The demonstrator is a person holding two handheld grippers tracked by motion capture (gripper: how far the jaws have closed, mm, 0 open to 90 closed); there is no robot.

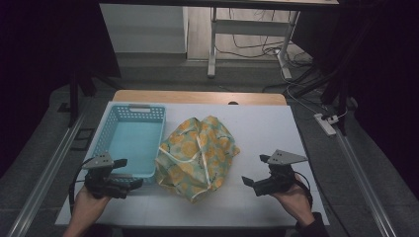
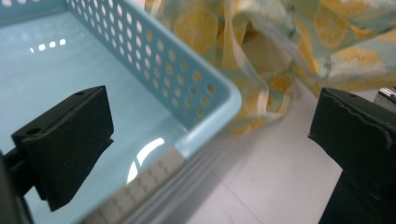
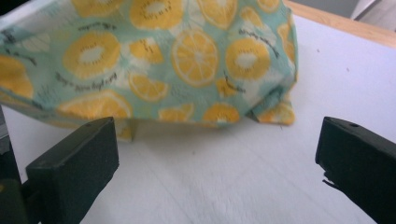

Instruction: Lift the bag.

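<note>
While flanked by hand-held grippers, cloth lies untouched.

A crumpled cloth bag, pale teal printed with yellow lemon slices and edged with cream trim, lies in a loose heap on the white bench. Its left edge rests against a light blue perforated plastic basket, which stands upright and empty.

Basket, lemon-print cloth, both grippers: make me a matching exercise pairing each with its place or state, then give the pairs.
1. light blue basket
2. lemon-print cloth
3. left gripper
4. right gripper

A. crumpled at the table's middle
B. open, at the basket's near corner
C. empty, left of the cloth
D. open, on the cloth's right side

Pairs: 1-C, 2-A, 3-B, 4-D
</note>
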